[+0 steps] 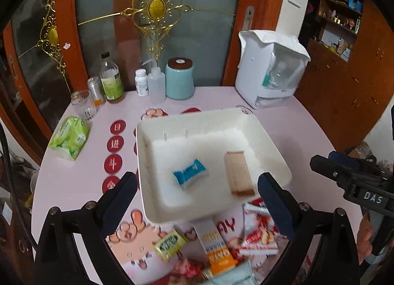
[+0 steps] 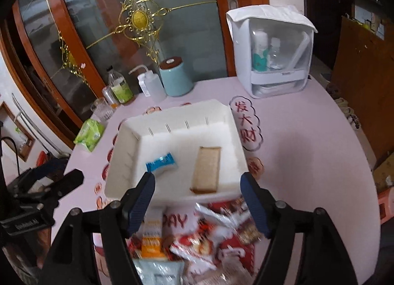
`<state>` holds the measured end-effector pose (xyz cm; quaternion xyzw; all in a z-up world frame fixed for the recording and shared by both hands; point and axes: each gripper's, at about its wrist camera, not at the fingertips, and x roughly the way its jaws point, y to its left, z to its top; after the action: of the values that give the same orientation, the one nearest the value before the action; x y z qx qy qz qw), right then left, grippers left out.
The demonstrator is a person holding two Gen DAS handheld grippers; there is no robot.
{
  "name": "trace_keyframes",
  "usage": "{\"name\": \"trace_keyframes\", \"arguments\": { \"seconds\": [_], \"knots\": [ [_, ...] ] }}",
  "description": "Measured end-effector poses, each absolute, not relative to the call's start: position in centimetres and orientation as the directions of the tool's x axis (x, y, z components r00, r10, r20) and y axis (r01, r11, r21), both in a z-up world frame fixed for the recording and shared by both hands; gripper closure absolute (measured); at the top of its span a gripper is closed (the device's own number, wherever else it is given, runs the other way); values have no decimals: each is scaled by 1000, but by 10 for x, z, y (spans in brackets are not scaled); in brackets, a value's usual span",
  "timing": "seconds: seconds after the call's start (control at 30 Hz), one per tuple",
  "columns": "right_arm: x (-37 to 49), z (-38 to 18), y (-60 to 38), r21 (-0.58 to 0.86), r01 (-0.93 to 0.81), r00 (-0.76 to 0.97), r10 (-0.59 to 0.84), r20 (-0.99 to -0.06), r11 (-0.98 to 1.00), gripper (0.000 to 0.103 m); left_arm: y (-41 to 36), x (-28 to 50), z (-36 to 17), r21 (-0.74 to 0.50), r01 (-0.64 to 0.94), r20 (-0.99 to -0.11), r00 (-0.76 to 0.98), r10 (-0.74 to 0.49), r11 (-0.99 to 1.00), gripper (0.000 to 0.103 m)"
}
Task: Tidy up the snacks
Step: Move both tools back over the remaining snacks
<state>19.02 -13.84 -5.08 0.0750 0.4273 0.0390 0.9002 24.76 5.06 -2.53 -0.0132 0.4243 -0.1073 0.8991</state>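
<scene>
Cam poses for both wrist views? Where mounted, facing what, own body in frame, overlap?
Left wrist: on the left tool, angled down at the white tray; own fingers open, right tool at right edge.
Right wrist: on the right tool, same downward tilt; left tool at left edge.
Shared: tray, blue packet, wafer.

White rectangular bin (image 1: pixel 268 142) set on desk, open top, slotted far wall. Inside: blue-and-white wrapped snack (image 1: pixel 190 172) laid flat at left; tan wafer bar (image 1: pixel 238 172) laid flat lengthwise at right, apart from it. Loose snack packets (image 1: pixel 258 233) heaped on desk just before bin's near rim: green sachet (image 1: pixel 170 243), orange-white pack (image 1: pixel 216 248), red-white wrappers.
</scene>
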Motion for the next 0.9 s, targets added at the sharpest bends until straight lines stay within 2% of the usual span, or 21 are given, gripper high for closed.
{"name": "trace_keyframes", "arguments": {
  "seconds": [0.17, 0.37, 0.53, 0.77, 0.9],
  "knots": [
    [155, -49, -146, 158, -29, 631, 141, -763, 987, 30, 45, 218, -18, -153, 207, -786, 568, -246, 966, 5],
    [110, -43, -151, 86, -44, 653, 94, -752, 995, 31, 44, 174, -1, -104, 148, -768, 617, -174, 984, 5],
    [83, -43, -161, 109, -43, 663, 110, -741, 993, 31, 40, 143, 3, -74, 138, -774, 616, -144, 988, 5],
    [57, -63, -178, 137, -51, 639, 138, -756, 989, 31, 34, 105, -12, -39, 150, -795, 594, -122, 988, 5],
    [50, -83, -188, 125, -9, 607, 105, -788, 992, 31, 35, 89, -32, -37, 139, -816, 568, -110, 990, 5]
  ]
}}
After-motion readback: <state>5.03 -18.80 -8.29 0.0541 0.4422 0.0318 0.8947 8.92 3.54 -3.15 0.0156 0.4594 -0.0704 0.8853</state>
